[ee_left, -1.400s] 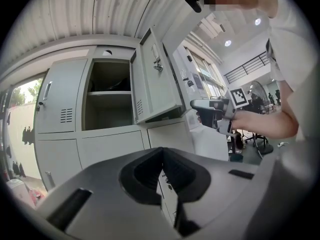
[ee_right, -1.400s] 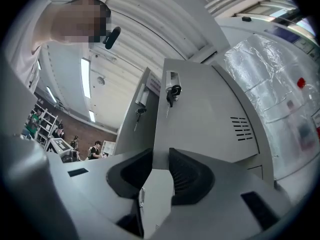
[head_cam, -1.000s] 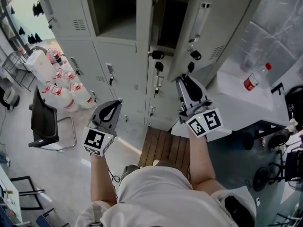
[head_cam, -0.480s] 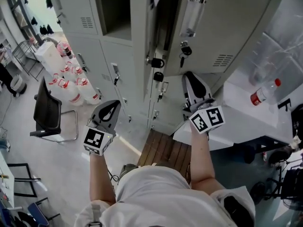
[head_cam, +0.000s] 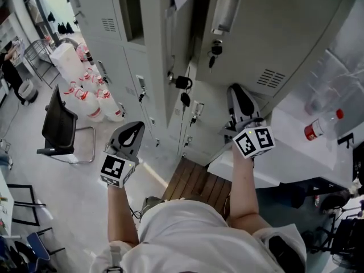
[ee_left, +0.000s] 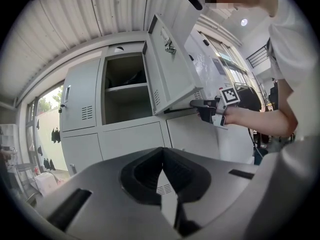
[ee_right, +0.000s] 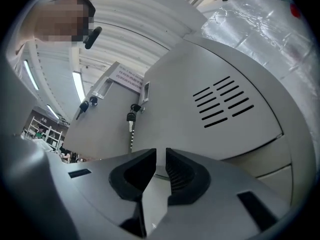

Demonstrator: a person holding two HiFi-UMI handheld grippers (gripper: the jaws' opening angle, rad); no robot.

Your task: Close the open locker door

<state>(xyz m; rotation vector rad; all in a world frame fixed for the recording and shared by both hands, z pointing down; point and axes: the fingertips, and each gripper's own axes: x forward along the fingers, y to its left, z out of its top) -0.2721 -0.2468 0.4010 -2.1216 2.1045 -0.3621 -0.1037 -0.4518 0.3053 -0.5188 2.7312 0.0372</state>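
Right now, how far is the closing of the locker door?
Done: right gripper is at the outer face of the locker door. In hand: pushing, apparently; its jaws have just been closing, nothing between them. Remaining: it stands ajar, not yet shut. Left gripper hangs shut, empty.

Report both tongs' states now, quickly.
Left tongs: closed, empty.
Right tongs: slightly open, having just closed partway; nothing between them, pointed at the grey metal locker door.
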